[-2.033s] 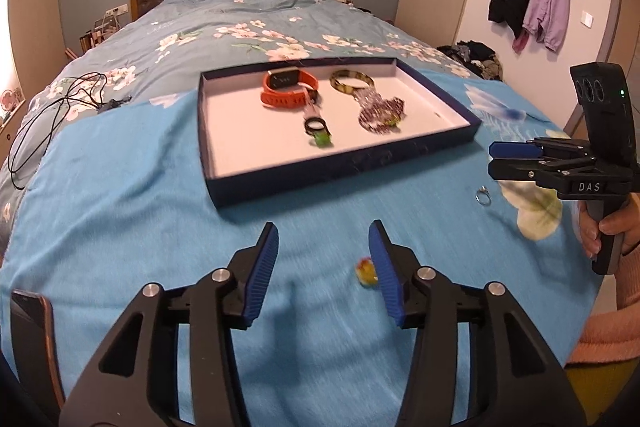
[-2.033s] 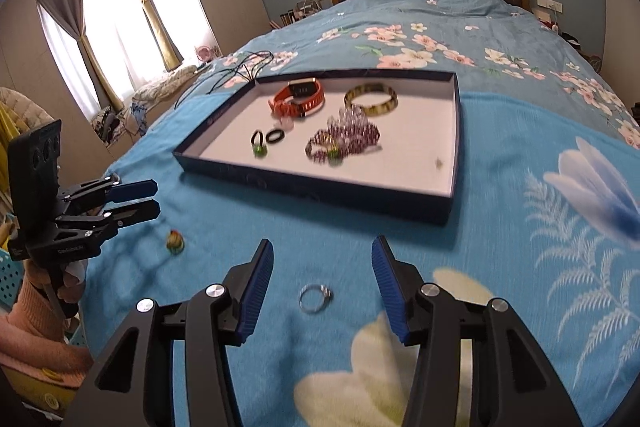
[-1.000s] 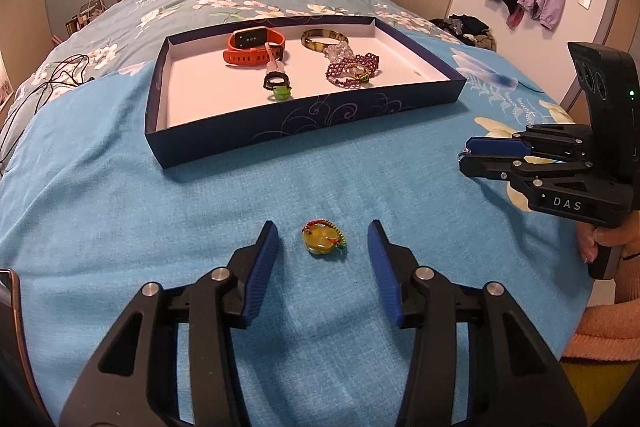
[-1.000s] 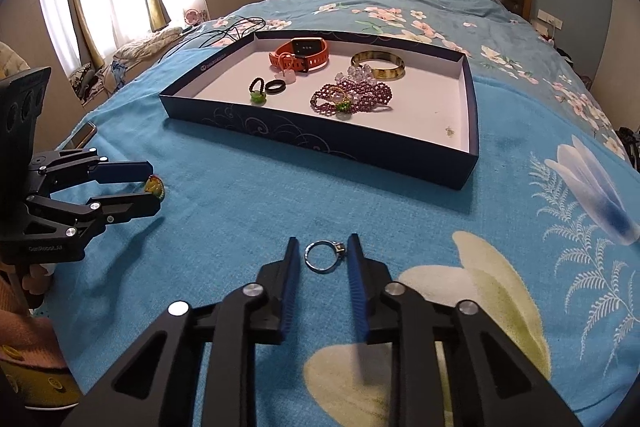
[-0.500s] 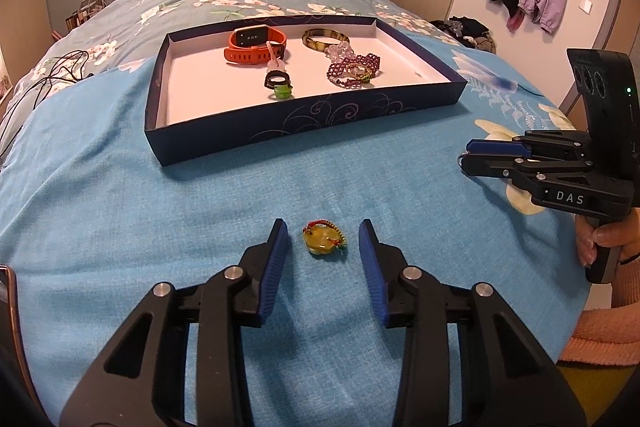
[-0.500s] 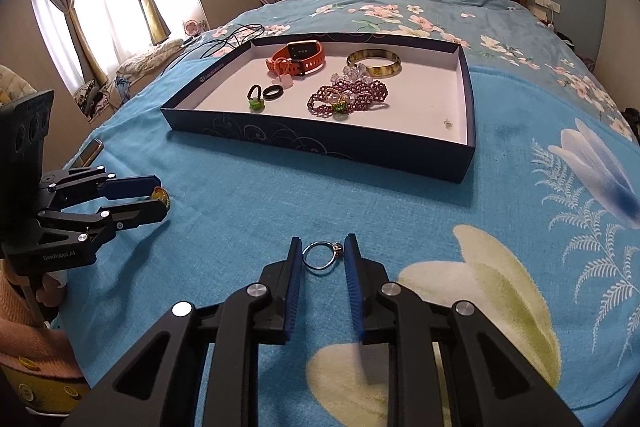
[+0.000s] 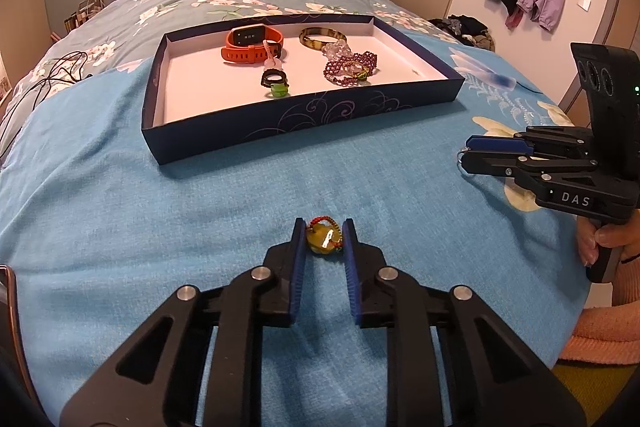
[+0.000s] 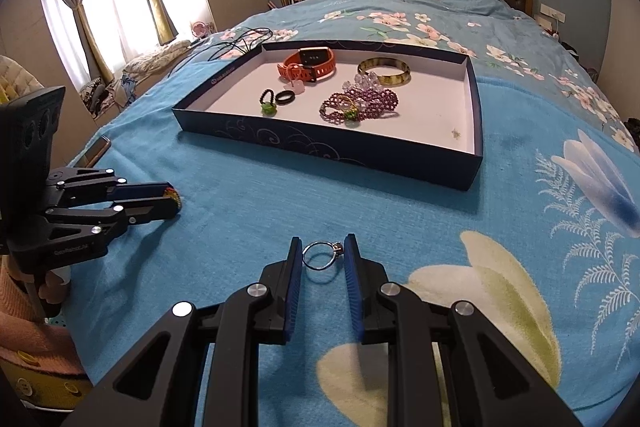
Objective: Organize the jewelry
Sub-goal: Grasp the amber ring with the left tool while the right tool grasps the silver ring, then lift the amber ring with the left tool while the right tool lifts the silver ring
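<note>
Navy tray (image 7: pixel 224 135) with watch (image 7: pixel 252 43), bangle (image 7: pixel 322 37), beads (image 7: pixel 352 69); both grippers clenched on trinkets.

Blanket (image 7: pixel 120 227): bright blue, pale flower print.
Tray (image 7: pixel 304 119): navy wall, faint scrollwork; white floor.
Watch (image 7: pixel 252 43): orange strap.
Beads (image 8: pixel 360 103): purple.
Pendant (image 7: pixel 323 239): amber, red-green cord.
Ring (image 8: pixel 321 255): silver.
Gripper pads (image 7: pixel 298 267): blue.

The left tongs (image 7: pixel 323 239) have just been closing and now pinch the yellow bead charm (image 7: pixel 323 241) on the blue blanket (image 7: pixel 200 211). 2 seconds ago both tongs stood wide; the right tongs (image 8: pixel 322 255) have since clamped the silver ring (image 8: pixel 321 255).
</note>
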Demonstrator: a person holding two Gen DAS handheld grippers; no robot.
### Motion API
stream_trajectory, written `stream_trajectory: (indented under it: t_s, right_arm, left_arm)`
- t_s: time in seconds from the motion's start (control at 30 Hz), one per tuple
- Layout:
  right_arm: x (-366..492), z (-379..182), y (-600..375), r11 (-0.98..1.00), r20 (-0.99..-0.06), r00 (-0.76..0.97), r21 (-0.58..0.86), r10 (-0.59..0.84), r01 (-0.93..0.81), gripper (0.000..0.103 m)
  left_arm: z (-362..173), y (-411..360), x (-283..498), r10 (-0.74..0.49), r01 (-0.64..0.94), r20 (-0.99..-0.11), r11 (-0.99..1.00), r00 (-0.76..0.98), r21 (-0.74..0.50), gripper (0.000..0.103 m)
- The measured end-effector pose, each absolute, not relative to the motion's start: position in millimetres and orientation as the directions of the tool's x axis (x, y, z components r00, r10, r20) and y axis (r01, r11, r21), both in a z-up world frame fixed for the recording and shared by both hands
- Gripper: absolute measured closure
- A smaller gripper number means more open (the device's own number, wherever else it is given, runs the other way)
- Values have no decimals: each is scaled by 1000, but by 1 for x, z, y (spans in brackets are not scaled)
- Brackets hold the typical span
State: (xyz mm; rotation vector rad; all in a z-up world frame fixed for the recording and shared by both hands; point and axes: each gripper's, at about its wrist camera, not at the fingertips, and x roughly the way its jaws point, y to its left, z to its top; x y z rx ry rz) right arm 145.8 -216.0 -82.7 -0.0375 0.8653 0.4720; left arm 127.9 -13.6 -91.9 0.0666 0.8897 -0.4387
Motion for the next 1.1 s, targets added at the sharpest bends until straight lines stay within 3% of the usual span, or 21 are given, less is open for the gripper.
stream_trajectory:
  t_s: [1.1]
  right_arm:
    - [139,-65,-214,872,-669,586,208,457,-443,84]
  left_arm:
    - [-76,-14,116,-369,392,-723,908,584,-147,85]
